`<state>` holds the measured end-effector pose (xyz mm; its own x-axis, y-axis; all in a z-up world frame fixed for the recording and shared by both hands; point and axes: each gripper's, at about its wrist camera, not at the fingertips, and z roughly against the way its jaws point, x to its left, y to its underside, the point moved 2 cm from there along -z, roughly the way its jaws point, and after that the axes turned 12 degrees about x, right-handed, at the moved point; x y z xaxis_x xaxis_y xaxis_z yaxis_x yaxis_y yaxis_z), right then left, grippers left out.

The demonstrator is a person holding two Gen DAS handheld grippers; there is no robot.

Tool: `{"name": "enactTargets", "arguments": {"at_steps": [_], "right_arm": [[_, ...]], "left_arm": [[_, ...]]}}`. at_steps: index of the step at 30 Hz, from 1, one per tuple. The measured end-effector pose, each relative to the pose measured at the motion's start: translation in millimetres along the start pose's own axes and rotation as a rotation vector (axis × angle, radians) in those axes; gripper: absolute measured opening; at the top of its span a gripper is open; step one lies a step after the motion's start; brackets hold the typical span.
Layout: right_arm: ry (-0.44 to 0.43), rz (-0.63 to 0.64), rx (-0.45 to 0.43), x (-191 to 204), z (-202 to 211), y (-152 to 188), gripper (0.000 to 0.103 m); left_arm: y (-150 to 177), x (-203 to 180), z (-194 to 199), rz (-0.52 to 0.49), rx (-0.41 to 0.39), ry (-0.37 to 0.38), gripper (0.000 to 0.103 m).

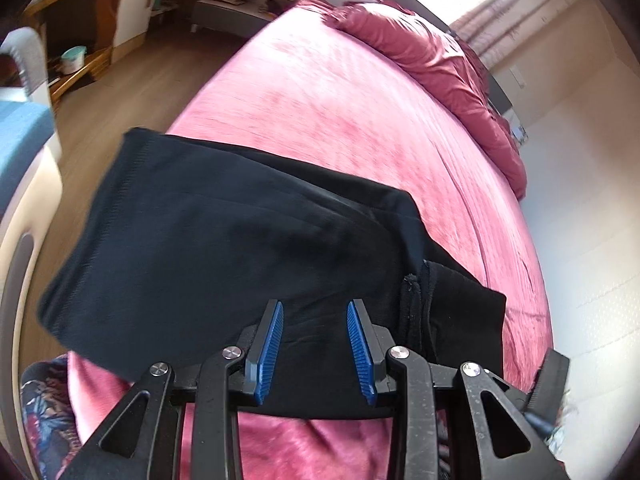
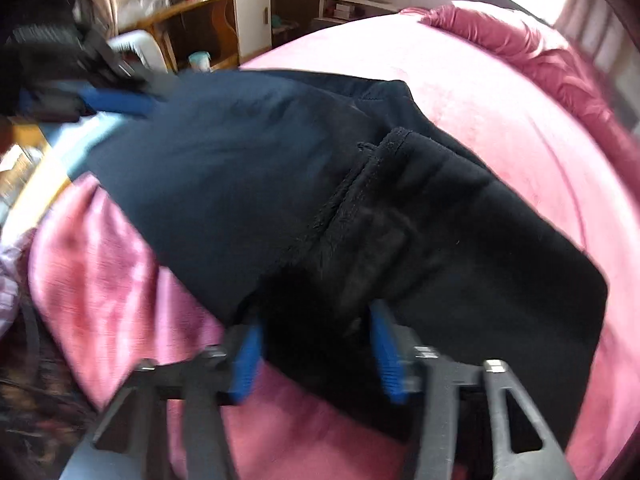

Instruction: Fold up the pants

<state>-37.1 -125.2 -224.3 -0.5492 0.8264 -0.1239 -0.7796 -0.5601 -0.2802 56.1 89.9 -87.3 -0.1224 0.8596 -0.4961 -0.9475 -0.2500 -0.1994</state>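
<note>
Black pants [image 1: 240, 232] lie folded across the near edge of a pink bed [image 1: 360, 100], with a stitched hem at the left and a thick seam [image 1: 412, 304] toward the right. My left gripper [image 1: 315, 306] hovers open over the pants' near part, and its blue pads [image 1: 274, 344] are apart with nothing pinched. In the right wrist view the pants [image 2: 280, 168] fill the middle. My right gripper [image 2: 316, 316] is blurred, and the pants' near edge lies between its wide-apart blue pads [image 2: 384, 352]. The left gripper's blue pad [image 2: 116, 100] shows at the pants' far left end.
A bunched dark pink duvet [image 1: 432, 64] lies along the head of the bed. Beyond the bed are wooden floor [image 1: 120, 120], a wooden shelf unit [image 2: 192, 28] and a white cabinet [image 2: 252, 8]. A blue-topped piece of furniture [image 1: 20, 136] stands at the left, and floral fabric [image 1: 44, 412] lies below it.
</note>
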Motion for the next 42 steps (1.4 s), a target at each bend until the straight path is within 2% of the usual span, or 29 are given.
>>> {"name": "enactTargets", "arguments": {"at_steps": [3, 5, 7, 9, 10, 11, 12, 13, 14, 17, 19, 21, 23, 24, 27, 30, 31, 32, 33, 35, 38, 40, 42], "right_arm": [[-0.013, -0.078, -0.026, -11, 10, -7, 0.021], [-0.036, -0.110, -0.051, -15, 20, -12, 0.021], [-0.032, -0.090, -0.028, -10, 16, -13, 0.021], [-0.052, -0.043, 0.042, -3, -2, -8, 0.029], [-0.043, -0.015, 0.029, 0, -1, -7, 0.032], [-0.062, 0.014, 0.026, 1, 4, -7, 0.040], [-0.105, 0.019, 0.031, 0, 9, -7, 0.053], [-0.170, 0.015, 0.029, -4, 16, -8, 0.058], [-0.238, 0.004, 0.009, -13, 29, -11, 0.061], [-0.324, -0.082, -0.057, -44, 54, -29, 0.061], [-0.375, -0.156, -0.084, -65, 57, -48, 0.057], [-0.405, -0.223, -0.093, -85, 54, -75, 0.034], [-0.429, -0.292, -0.076, -102, 39, -103, 0.026], [-0.474, -0.331, -0.059, -110, 29, -116, 0.023], [-0.567, -0.404, 0.000, -126, 0, -145, 0.023], [-0.589, -0.418, 0.071, -123, -32, -169, 0.026], [-0.588, -0.410, 0.097, -121, -38, -173, 0.026], [-0.563, -0.395, 0.132, -115, -47, -178, 0.019], [-0.543, -0.387, 0.135, -114, -49, -182, 0.008], [-0.512, -0.402, 0.106, -116, -54, -190, 0.006], [-0.492, -0.456, 0.127, -121, -75, -190, 0.005], [-0.449, -0.416, 0.114, -111, -72, -194, 0.005], [-0.457, -0.414, 0.108, -111, -64, -195, 0.008]], "left_arm": [[1, 11, 4, 0.030, -0.012, -0.003, 0.034], [4, 15, 5, 0.039, -0.014, 0.002, 0.034], [5, 15, 3, 0.037, -0.014, 0.009, 0.034], [7, 10, -1, 0.015, -0.003, 0.022, 0.034], [9, 6, -2, -0.005, 0.004, 0.026, 0.034], [10, 1, -4, -0.029, 0.008, 0.022, 0.034], [10, -2, -6, -0.049, 0.010, 0.013, 0.034], [11, -7, -8, -0.071, 0.008, 0.003, 0.034], [11, -13, -10, -0.108, 0.004, -0.005, 0.034], [8, -25, -15, -0.161, -0.007, -0.007, 0.034], [3, -33, -21, -0.190, -0.009, 0.013, 0.034], [-5, -44, -29, -0.217, -0.013, 0.016, 0.034], [-13, -51, -36, -0.231, -0.013, 0.025, 0.034], [-18, -55, -40, -0.240, -0.016, 0.028, 0.034], [-29, -60, -54, -0.251, 0.004, 0.016, 0.034], [-35, -56, -68, -0.248, 0.037, -0.001, 0.034], [-35, -54, -72, -0.242, 0.044, -0.014, 0.034], [-36, -50, -78, -0.232, 0.055, -0.025, 0.034], [-37, -44, -83, -0.216, 0.073, -0.033, 0.034], [-36, -32, -92, -0.188, 0.095, -0.068, 0.031], [-35, -23, -96, -0.174, 0.094, -0.087, 0.024], [-34, -22, -93, -0.161, 0.096, -0.080, 0.024], [-34, -18, -85, -0.123, 0.107, -0.042, 0.027]]}}
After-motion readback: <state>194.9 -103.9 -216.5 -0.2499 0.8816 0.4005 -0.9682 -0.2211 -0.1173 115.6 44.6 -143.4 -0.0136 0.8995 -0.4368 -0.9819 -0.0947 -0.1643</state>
